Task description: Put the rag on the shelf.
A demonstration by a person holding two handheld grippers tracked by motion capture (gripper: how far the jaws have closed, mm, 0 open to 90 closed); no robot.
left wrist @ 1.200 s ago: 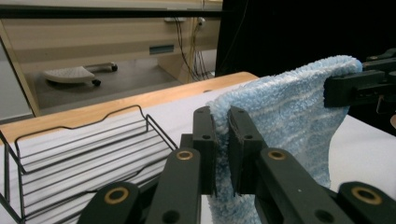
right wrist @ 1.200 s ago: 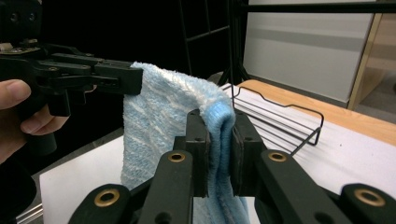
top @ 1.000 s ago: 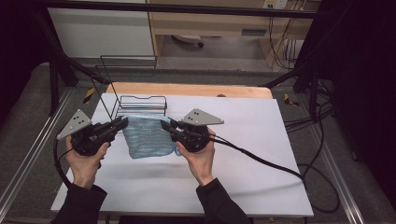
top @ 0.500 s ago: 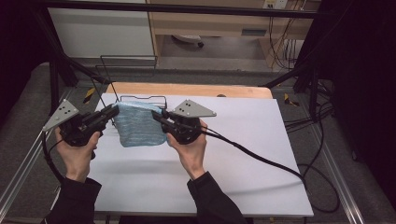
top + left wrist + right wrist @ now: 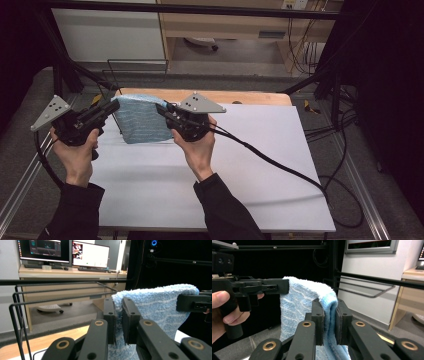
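Towel (image 5: 141, 119), light blue and looped in its pile, is held up off the white table (image 5: 260, 165) between the two grippers, close to the black wire rack (image 5: 137, 67) at the far edge. The left gripper (image 5: 111, 107) is clamped on one upper corner, with cloth pinched between its jaws in the left gripper view (image 5: 117, 320). The right gripper (image 5: 162, 111) is clamped likewise on the other corner, where a doubled fold is squeezed between the pads (image 5: 329, 322). The cloth is judged soft, limp and light: it sags below the held edge and would fold under its own weight. A hold at the corners is judged best, since the thick pile is easily gripped. Whether the lower hem touches the table cannot be told for certain.
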